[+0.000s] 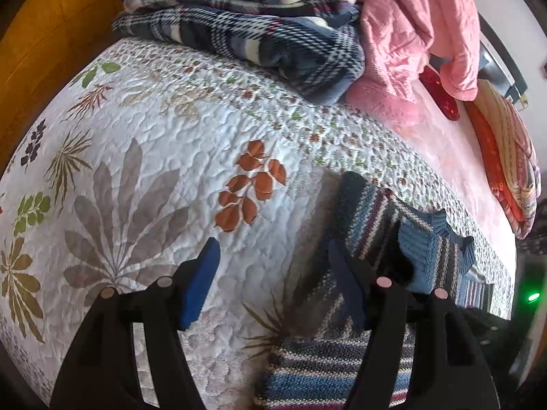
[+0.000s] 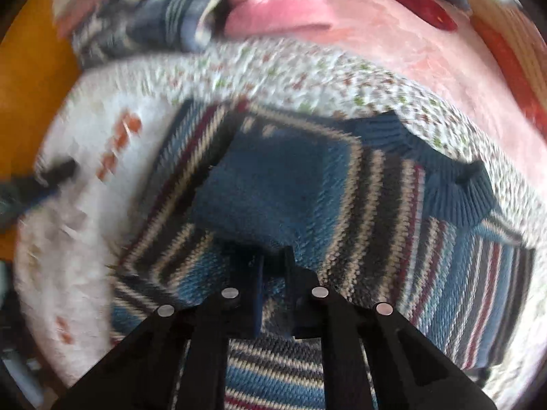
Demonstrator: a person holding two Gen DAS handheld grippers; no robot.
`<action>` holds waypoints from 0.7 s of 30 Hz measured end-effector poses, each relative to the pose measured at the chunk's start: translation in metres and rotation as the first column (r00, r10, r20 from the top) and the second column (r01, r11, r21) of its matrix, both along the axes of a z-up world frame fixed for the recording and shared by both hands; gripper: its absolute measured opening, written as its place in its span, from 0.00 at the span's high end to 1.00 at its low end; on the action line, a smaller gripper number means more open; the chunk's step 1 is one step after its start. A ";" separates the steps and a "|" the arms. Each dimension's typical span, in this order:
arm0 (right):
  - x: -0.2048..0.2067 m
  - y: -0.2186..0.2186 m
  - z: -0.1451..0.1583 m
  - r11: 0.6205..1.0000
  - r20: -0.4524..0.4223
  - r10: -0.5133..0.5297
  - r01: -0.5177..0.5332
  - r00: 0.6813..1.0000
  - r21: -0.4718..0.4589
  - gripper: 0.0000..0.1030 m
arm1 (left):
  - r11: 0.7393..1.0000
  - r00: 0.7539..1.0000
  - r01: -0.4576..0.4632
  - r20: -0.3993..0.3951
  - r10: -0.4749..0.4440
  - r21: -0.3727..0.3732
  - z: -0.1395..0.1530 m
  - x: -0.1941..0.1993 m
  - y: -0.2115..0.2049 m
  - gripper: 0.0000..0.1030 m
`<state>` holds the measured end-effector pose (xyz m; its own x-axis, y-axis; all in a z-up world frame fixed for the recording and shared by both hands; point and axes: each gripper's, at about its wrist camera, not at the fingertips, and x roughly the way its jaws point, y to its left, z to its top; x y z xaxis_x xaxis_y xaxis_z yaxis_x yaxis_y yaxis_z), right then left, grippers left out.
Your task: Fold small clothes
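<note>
A small knitted sweater (image 1: 372,218) with blue, grey, cream and maroon stripes lies on a leaf-patterned quilt (image 1: 154,136). My left gripper (image 1: 273,283) hovers open over bare quilt just left of the sweater, and its right blue pad sits near the sweater's edge. In the blurred right wrist view, my right gripper (image 2: 273,283) is shut on a raised blue fold of the sweater (image 2: 376,188), which hangs over the rest of the garment. The ribbed blue collar (image 2: 458,198) lies to the right.
Folded plaid blankets (image 1: 239,34) and a crumpled pink cloth (image 1: 410,34) are stacked at the far end of the bed. A pink sheet (image 1: 444,143) and striped cushions (image 1: 506,157) lie to the right. An orange wooden surface (image 1: 41,51) borders the left.
</note>
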<state>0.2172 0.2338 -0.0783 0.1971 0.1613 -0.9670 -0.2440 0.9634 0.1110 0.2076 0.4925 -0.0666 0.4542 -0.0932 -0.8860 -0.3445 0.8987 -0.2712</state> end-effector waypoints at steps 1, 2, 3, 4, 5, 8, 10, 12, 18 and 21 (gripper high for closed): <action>-0.001 -0.010 0.007 0.999 0.005 -0.018 0.018 1.000 0.034 0.90 | 1.000 1.000 0.012 0.004 -0.012 0.002 0.001 0.001 -0.003 0.36; -0.002 -0.020 0.015 0.997 0.009 -0.036 0.035 0.999 0.063 0.90 | 1.000 1.000 0.026 0.009 -0.026 0.005 0.002 0.001 -0.008 0.36; -0.004 -0.034 0.024 0.993 0.013 -0.058 0.057 0.998 0.099 0.90 | 0.999 0.999 0.038 0.013 -0.038 0.009 0.003 0.002 -0.011 0.36; -0.005 -0.044 0.031 0.990 0.017 -0.073 0.070 0.997 0.121 0.90 | 0.998 0.998 0.055 0.018 -0.055 0.018 0.005 0.002 -0.017 0.36; -0.004 -0.053 0.037 0.988 0.022 -0.086 0.083 0.996 0.131 0.90 | 0.997 0.997 0.077 0.025 -0.078 0.032 0.006 0.003 -0.024 0.36; -0.008 -0.096 0.056 0.977 0.041 -0.144 0.136 0.989 0.165 0.90 | 0.987 0.988 0.145 0.044 -0.149 0.075 0.010 0.004 -0.045 0.35; -0.008 -0.117 0.063 0.967 0.042 -0.184 0.173 0.982 0.188 0.90 | 0.978 0.980 0.184 0.054 -0.190 0.097 0.012 0.004 -0.059 0.35; -0.009 -0.147 0.064 0.955 0.048 -0.232 0.218 0.972 0.200 0.90 | 0.972 0.974 0.210 0.062 -0.217 0.101 0.013 0.003 -0.069 0.34; -0.029 -0.225 0.032 0.916 -0.060 -0.334 0.339 0.941 0.215 0.86 | 0.958 0.961 0.264 0.052 -0.271 0.109 0.007 0.002 -0.098 0.33; -0.042 -0.252 0.011 0.902 -0.100 -0.360 0.373 0.928 0.216 0.79 | 0.952 0.956 0.286 0.033 -0.291 0.112 0.000 0.001 -0.106 0.33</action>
<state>0.1756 -0.0184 -0.0675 0.2308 0.3046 -0.9241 0.1349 0.9305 0.3404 0.2086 0.3861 -0.0670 0.4646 -0.1344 -0.8753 -0.0554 0.9821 -0.1801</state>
